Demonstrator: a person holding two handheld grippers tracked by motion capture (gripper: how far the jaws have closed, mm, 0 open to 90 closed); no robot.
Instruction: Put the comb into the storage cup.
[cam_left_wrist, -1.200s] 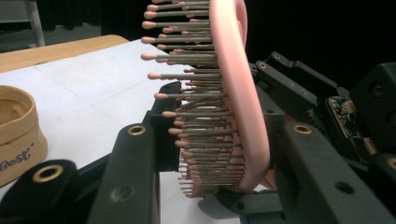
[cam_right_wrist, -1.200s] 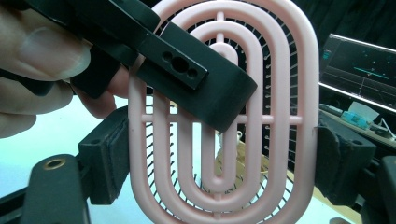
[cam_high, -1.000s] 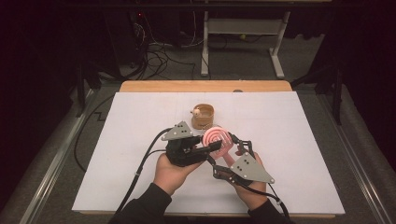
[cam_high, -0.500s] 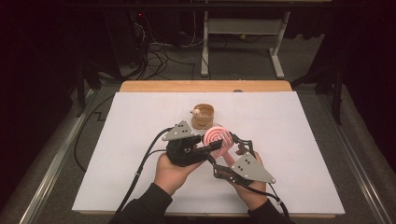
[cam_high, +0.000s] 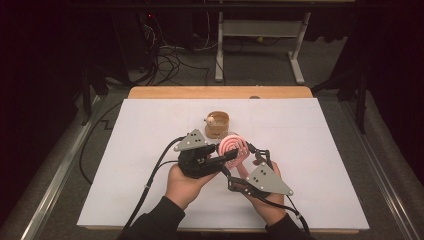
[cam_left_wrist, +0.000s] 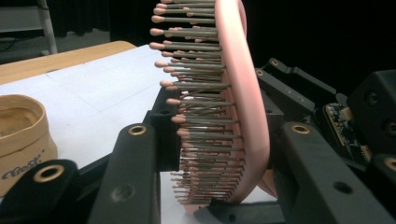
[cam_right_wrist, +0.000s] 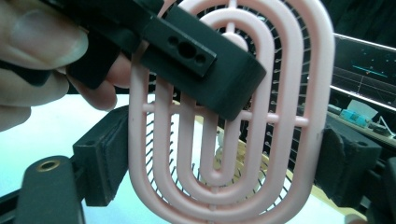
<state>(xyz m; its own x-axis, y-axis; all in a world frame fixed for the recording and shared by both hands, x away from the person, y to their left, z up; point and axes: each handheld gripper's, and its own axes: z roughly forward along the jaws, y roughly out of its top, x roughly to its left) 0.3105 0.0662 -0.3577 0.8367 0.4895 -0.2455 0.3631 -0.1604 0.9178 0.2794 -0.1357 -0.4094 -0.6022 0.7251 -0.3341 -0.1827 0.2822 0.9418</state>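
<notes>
The left gripper (cam_high: 231, 156) is clamped on the pink hairbrush (cam_high: 234, 148), one jaw against the bristle side and one against the ribbed back, holding it above the white table (cam_high: 320, 150). The right gripper (cam_right_wrist: 224, 154) has its jaws spread on either side of the brush's oval rim (they have just widened slightly), the pads just beside its edges. A small brown paper cup (cam_high: 217, 124) stands just beyond the left gripper.

We're in what looks like a lab: white-covered counter (cam_high: 150, 200), loose cables (cam_high: 167, 60) on grey floor, metal stand (cam_high: 260, 45) behind, dark surroundings.
</notes>
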